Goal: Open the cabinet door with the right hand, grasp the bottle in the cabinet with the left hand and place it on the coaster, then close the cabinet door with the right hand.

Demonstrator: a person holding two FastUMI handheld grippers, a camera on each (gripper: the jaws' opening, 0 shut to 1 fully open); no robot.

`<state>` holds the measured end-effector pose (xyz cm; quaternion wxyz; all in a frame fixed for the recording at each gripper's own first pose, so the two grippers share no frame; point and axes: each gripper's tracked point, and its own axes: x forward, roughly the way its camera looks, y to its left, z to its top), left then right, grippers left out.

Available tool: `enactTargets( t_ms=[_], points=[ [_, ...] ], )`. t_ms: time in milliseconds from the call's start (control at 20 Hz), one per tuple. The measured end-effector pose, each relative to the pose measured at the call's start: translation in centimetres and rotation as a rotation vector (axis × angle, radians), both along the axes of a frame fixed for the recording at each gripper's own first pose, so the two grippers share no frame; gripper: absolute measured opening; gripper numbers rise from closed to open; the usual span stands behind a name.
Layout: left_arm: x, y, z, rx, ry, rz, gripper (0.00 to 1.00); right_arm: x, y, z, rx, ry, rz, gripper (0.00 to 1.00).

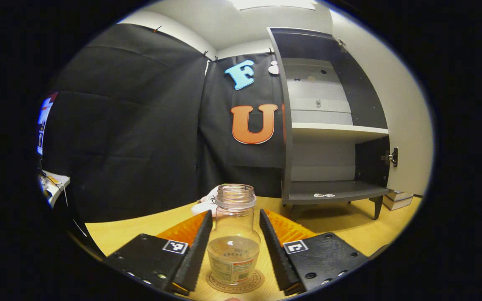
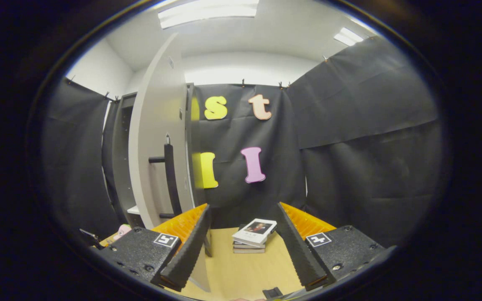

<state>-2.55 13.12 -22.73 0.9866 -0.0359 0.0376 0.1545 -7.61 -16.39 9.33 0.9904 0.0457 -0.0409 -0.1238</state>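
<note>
A clear glass bottle (image 1: 233, 234) with no cap and a little liquid stands upright on a round coaster (image 1: 235, 281) on the wooden table. My left gripper (image 1: 235, 213) is open around it, a finger on each side with a narrow gap to the glass. The grey cabinet (image 1: 329, 125) stands open at the back right, with bare shelves. In the right gripper view my right gripper (image 2: 243, 207) is open and holds nothing. The white cabinet door (image 2: 153, 146) stands swung out just to its left, and the door's black bar handle (image 2: 169, 175) is above the left finger.
A stack of books (image 2: 254, 236) lies on the table ahead of the right gripper, and is also seen beside the cabinet's leg as books (image 1: 396, 200). A pink and white object (image 1: 205, 202) lies behind the bottle. A screen (image 1: 44, 121) glows at far left.
</note>
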Motion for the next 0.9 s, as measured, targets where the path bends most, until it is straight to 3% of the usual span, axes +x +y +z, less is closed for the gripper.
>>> enactTargets(
  t_ms=[50,100,450,900],
  points=[
    [-0.1,0.3,-0.5,-0.015,0.016,0.012,0.94,0.0,-0.2,0.0,0.000,0.001,-0.002,0.96],
    [-0.4,0.7,-0.6,-0.022,0.022,0.026,0.85,0.1,-0.2,-0.1,-0.001,0.002,-0.004,0.96],
    [-1.8,1.7,4.2,0.018,-0.040,0.050,0.92,1.2,-1.1,-2.0,0.021,0.030,0.008,0.96],
    [-3.9,-3.6,14.2,0.050,-0.129,-0.112,0.92,3.7,-1.9,-4.0,0.057,-0.012,0.062,0.96]
  ],
)
